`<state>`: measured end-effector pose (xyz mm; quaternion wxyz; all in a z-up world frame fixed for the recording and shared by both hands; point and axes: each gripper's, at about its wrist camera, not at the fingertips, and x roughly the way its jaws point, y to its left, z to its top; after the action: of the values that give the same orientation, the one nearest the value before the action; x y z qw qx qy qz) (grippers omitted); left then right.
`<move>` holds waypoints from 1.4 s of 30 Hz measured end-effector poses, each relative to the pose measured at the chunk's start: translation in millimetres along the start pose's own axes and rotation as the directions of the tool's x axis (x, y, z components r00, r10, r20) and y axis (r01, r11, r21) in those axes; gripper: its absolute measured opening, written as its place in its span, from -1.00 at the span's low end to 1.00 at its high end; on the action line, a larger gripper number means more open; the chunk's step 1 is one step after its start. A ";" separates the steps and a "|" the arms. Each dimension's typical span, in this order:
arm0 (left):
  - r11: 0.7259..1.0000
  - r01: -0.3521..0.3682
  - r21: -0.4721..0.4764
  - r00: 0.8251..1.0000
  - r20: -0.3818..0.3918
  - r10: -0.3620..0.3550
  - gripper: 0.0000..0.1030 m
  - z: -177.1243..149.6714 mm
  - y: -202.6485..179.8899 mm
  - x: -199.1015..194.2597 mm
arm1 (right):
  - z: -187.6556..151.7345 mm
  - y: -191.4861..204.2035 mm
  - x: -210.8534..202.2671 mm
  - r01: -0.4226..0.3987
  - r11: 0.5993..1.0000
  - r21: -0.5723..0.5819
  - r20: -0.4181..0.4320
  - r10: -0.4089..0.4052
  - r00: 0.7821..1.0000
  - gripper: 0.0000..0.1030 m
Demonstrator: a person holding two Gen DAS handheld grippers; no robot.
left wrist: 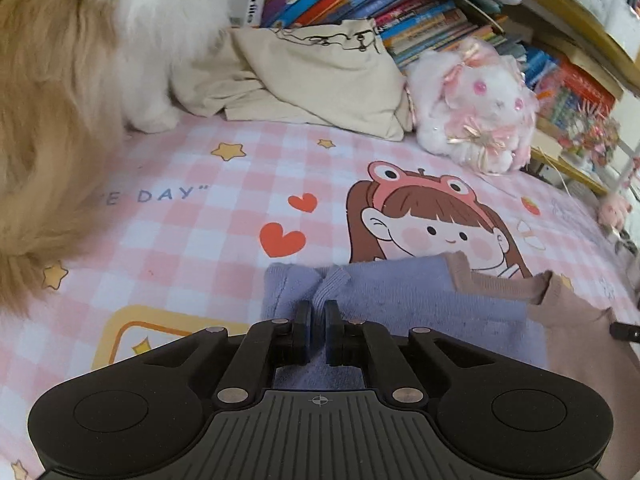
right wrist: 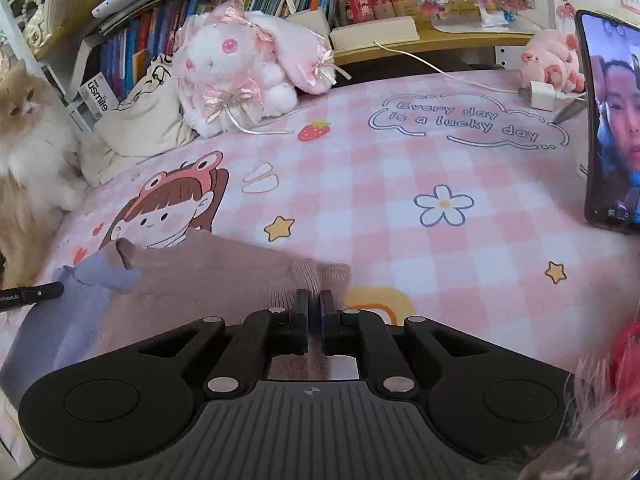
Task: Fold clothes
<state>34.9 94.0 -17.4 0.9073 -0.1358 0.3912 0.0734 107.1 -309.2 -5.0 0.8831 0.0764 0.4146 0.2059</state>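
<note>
A small two-colour knit top lies on the pink checked bedsheet (left wrist: pixel 192 216), its left half blue (left wrist: pixel 400 292) and its right half dusty pink (right wrist: pixel 216 276). In the left wrist view my left gripper (left wrist: pixel 318 308) is shut on a ribbed fold of the blue half near its upper left corner. In the right wrist view my right gripper (right wrist: pixel 314 298) is shut on a pinch of the pink half at its upper right corner. The left gripper's black tip (right wrist: pixel 36 294) shows at the left edge of the right wrist view. The garment's lower part is hidden under both grippers.
A fluffy cream and white cat (left wrist: pixel 80 80) sits on the bed at the left, close to the garment. Behind lie a beige cloth bag (left wrist: pixel 320 80), a white plush rabbit (right wrist: pixel 232 68) and a bookshelf (left wrist: pixel 380 4). A phone (right wrist: pixel 612 120) stands upright at the right, by a charger (right wrist: pixel 542 94).
</note>
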 end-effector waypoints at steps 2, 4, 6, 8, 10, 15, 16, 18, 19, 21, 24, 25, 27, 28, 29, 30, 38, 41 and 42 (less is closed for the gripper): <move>1.000 -0.008 -0.012 1.000 0.000 0.008 -0.76 1.3 0.4 -1.9 | 0.9 0.0 -1.3 -0.001 1.000 -0.008 -0.004 0.001 1.000 -0.88; 0.999 -0.012 -0.036 1.000 0.023 0.013 -0.71 3.0 0.5 -10.2 | 0.9 -2.2 -4.7 0.001 1.000 0.005 -0.005 -0.001 1.000 -0.85; 0.998 -0.044 -0.045 0.998 0.049 0.046 -0.56 3.6 -1.2 -21.4 | 0.1 -4.8 -9.6 0.010 1.000 0.026 -0.004 -0.010 1.000 -0.52; 0.996 -0.084 -0.042 0.995 0.055 0.086 -0.38 0.3 -3.8 -30.1 | -1.4 -8.4 -14.4 0.010 0.999 0.052 -0.007 -0.010 1.000 -0.17; 0.996 -0.086 -0.039 0.995 0.042 0.087 -0.33 -5.5 -6.5 -35.0 | -4.6 -14.2 -18.6 -0.009 0.996 0.091 -0.018 0.011 1.000 -0.17; 0.993 -0.086 -0.085 0.996 0.022 0.088 -0.10 -19.0 -8.1 -39.2 | -12.8 -25.3 -27.8 -0.051 0.983 0.177 -0.050 0.061 0.997 -0.17; 0.989 -0.099 -0.112 0.995 0.009 0.101 -0.09 -21.1 -6.8 -38.2 | -14.5 -26.8 -29.3 -0.058 0.980 0.192 -0.058 0.071 0.996 -0.17; 0.981 -0.122 -0.151 0.992 -0.009 0.122 -0.10 -25.2 -4.2 -37.0 | -17.5 -29.7 -30.7 -0.066 0.973 0.222 -0.069 0.083 0.994 -0.17; 0.977 -0.127 -0.169 0.992 -0.012 0.127 -0.09 -27.5 -1.8 -36.9 | -18.5 -30.5 -30.7 -0.071 0.970 0.234 -0.073 0.090 0.993 -0.17; 0.971 -0.117 -0.210 0.993 -0.023 0.115 -0.10 -32.0 4.0 -35.8 | -19.9 -31.4 -30.0 -0.084 0.965 0.249 -0.080 0.107 0.991 -0.18; 0.955 -0.111 -0.275 0.994 -0.049 0.102 -0.10 -35.9 12.8 -34.9 | -21.8 -32.6 -28.5 -0.102 0.957 0.271 -0.090 0.131 0.987 -0.25; 0.947 -0.113 -0.300 0.993 -0.060 0.100 -0.10 -36.8 15.6 -35.0 | -22.3 -32.9 -27.5 -0.107 0.955 0.277 -0.094 0.138 0.986 -0.27; 0.937 -0.111 -0.331 0.993 -0.065 0.094 -0.13 -37.0 17.8 -35.3 | -22.6 -32.3 -25.7 -0.118 0.953 0.280 -0.105 0.152 0.983 -0.50; 0.936 -0.111 -0.333 0.993 -0.069 0.093 -0.16 -37.0 18.3 -35.1 | -22.8 -31.3 -23.9 -0.129 0.951 0.281 -0.113 0.166 0.980 -0.58; 0.938 -0.114 -0.328 0.993 -0.073 0.095 -0.17 -36.3 18.2 -34.9 | -22.7 -29.1 -22.6 -0.134 0.953 0.272 -0.115 0.170 0.979 -0.59; 0.939 -0.118 -0.322 0.992 -0.078 0.097 -0.20 -35.7 18.2 -34.7 | -22.5 -26.4 -21.8 -0.131 0.958 0.257 -0.114 0.165 0.980 -0.59; 0.934 -0.156 -0.320 0.987 -0.083 0.137 -0.18 -33.9 29.1 -35.9 | -17.2 -8.0 -14.8 -0.147 0.970 0.194 -0.137 0.175 0.975 -0.60; 0.932 -0.174 -0.317 0.985 -0.073 0.159 -0.17 -33.9 34.4 -37.5 | -17.4 -1.2 -11.8 -0.163 0.969 0.187 -0.150 0.193 0.970 -0.60; 0.931 -0.177 -0.320 0.984 -0.069 0.164 -0.17 -33.5 36.8 -37.6 | -17.5 1.5 -10.2 -0.168 0.969 0.183 -0.153 0.197 0.968 -0.60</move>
<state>-22.7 117.9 -18.9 0.8543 -0.2503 0.4028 0.2125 87.4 -312.9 -8.7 0.8121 0.1711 0.4953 0.2565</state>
